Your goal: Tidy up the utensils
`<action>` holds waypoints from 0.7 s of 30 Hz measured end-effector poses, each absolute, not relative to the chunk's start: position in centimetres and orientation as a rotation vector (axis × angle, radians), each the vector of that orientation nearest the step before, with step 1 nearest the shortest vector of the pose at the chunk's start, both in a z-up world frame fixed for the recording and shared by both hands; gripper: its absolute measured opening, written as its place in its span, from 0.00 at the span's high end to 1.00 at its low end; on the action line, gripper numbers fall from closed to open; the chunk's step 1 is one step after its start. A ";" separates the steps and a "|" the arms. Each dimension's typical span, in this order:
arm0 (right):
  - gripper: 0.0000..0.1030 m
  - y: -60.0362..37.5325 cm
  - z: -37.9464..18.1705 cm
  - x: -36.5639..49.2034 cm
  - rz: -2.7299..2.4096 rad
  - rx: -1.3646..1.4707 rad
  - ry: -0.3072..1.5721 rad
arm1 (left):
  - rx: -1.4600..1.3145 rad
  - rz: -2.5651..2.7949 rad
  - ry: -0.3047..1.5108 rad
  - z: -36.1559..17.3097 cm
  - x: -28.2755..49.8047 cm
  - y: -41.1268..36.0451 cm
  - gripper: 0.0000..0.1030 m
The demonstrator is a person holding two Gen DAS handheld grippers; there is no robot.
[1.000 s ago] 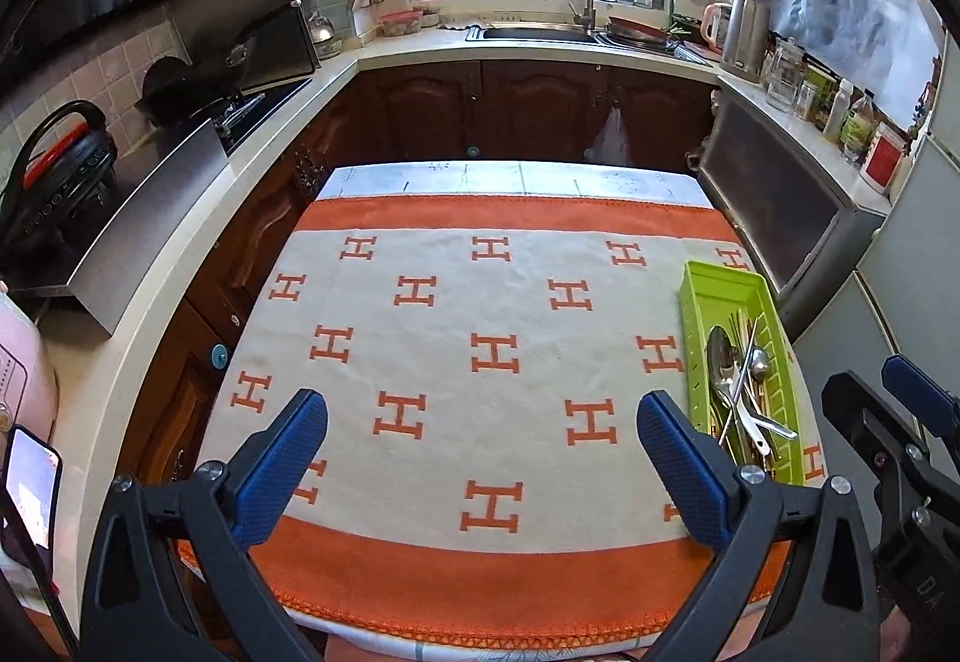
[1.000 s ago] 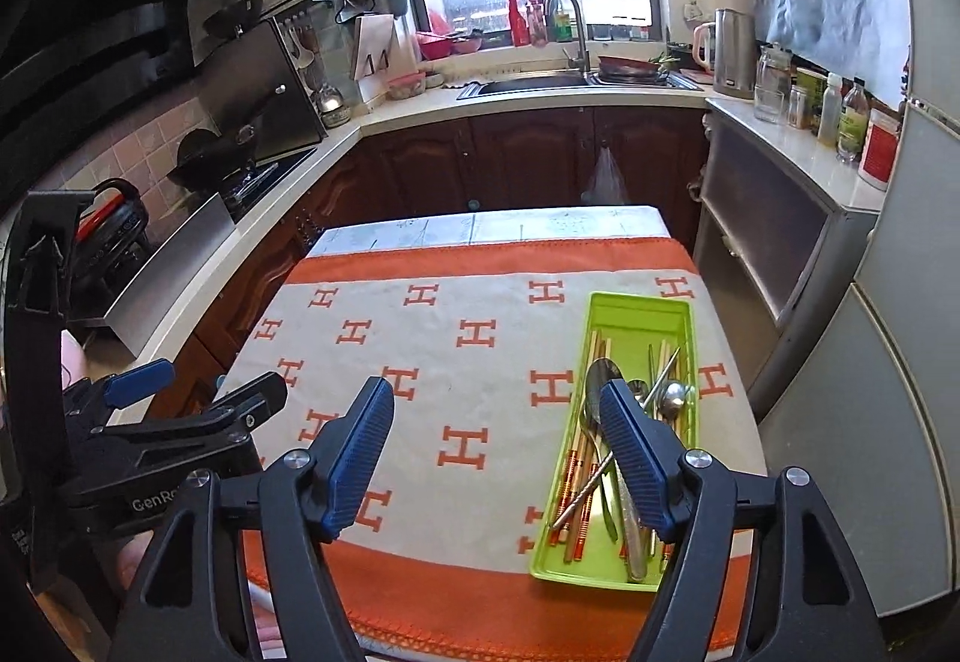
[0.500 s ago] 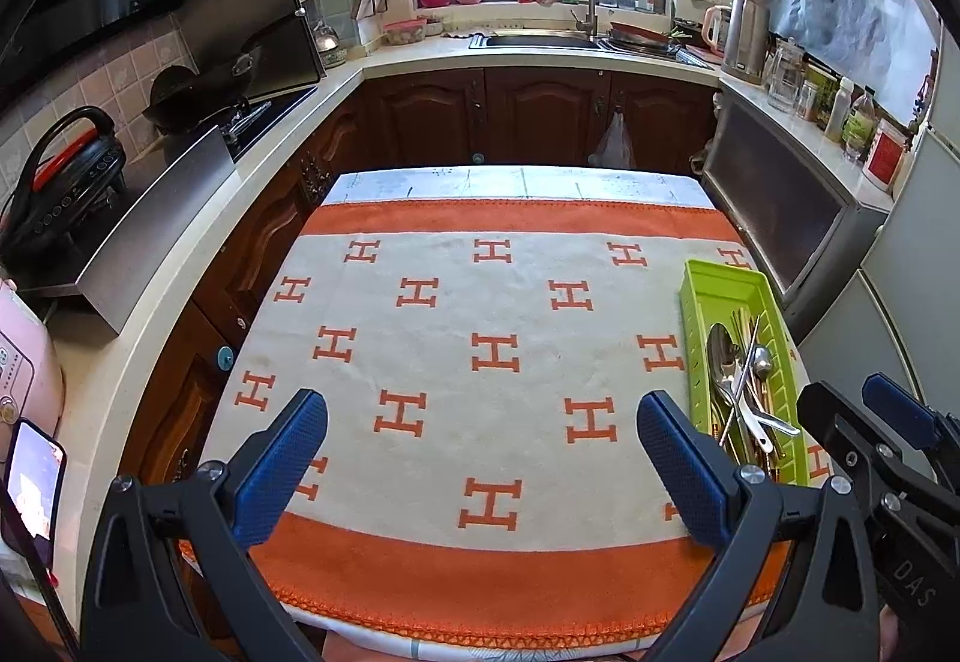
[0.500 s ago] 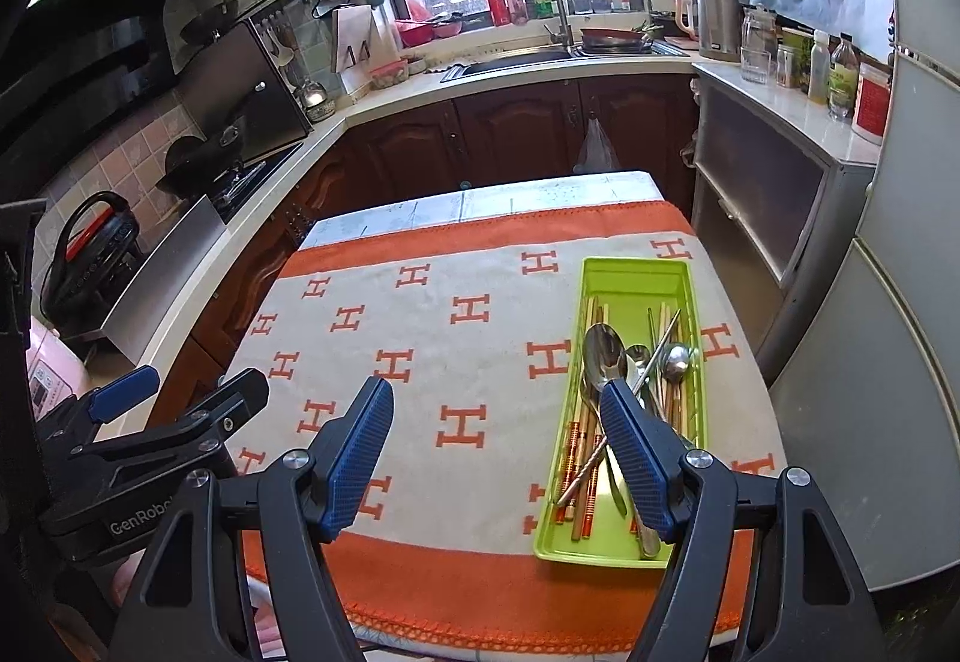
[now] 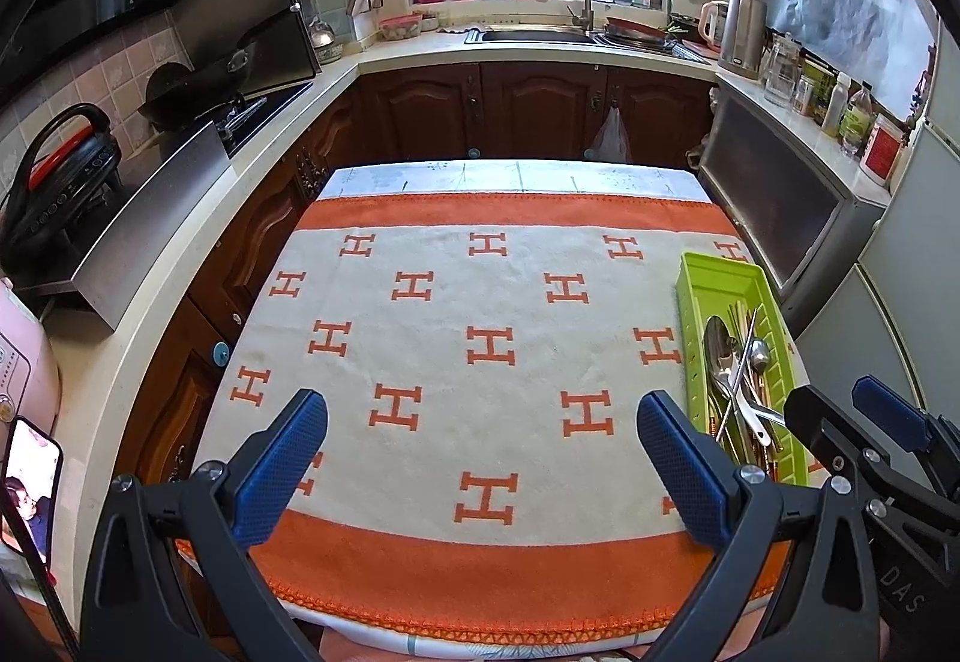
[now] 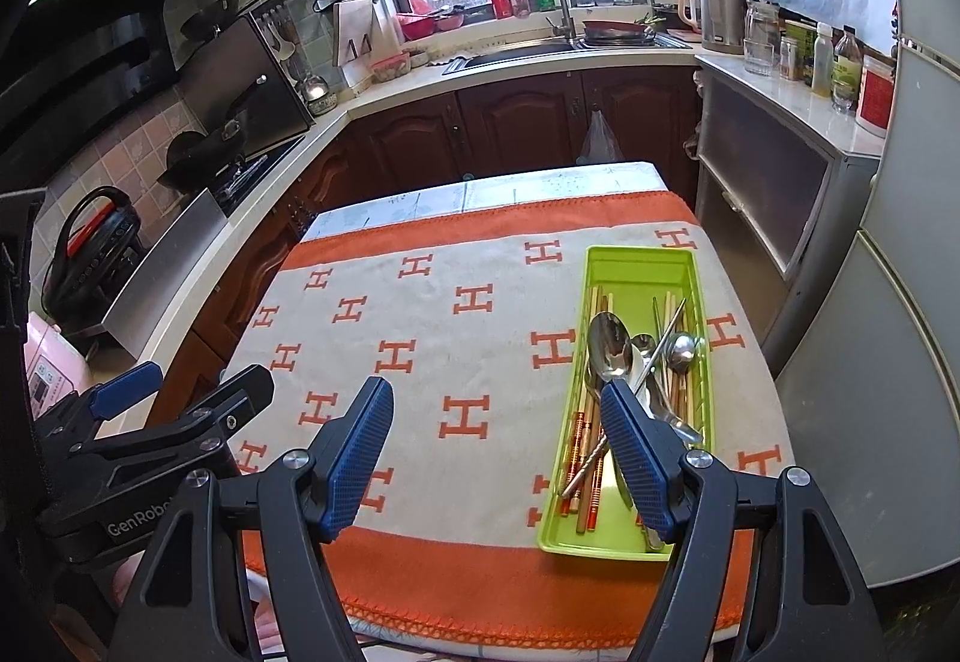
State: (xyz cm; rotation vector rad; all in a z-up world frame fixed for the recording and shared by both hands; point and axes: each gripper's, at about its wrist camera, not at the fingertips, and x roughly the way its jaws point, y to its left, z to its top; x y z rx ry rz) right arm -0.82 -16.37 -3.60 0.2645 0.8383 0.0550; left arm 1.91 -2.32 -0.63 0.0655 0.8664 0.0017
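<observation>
Both grippers hang spread and empty above the cloth (image 5: 480,302). Right gripper (image 6: 498,452) hovers at the near end of the green tray (image 6: 699,302), its right finger (image 6: 636,458) over the piled spoons (image 6: 609,347) and chopsticks (image 6: 585,458); left gripper (image 5: 480,464) stays well left of it.
</observation>
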 end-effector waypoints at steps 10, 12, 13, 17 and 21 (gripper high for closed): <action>0.29 -16.3 -3.7 -0.7 0.055 0.265 0.841 | 0.065 0.010 0.874 -1.0 1.7 -2.4 0.01; 0.29 -16.3 -3.8 -0.6 0.055 0.267 0.843 | 0.064 0.011 0.877 -1.0 1.7 -2.4 0.01; 0.29 -16.3 -3.9 -0.6 0.055 0.269 0.844 | 0.062 0.012 0.877 -1.0 1.7 -2.3 0.01; 0.29 -16.3 -4.2 -0.6 0.054 0.270 0.846 | 0.065 0.009 0.881 -1.1 1.8 -2.3 0.01; 0.29 -16.3 -4.3 -0.6 0.055 0.269 0.847 | 0.065 0.012 0.884 -1.2 1.8 -2.4 0.01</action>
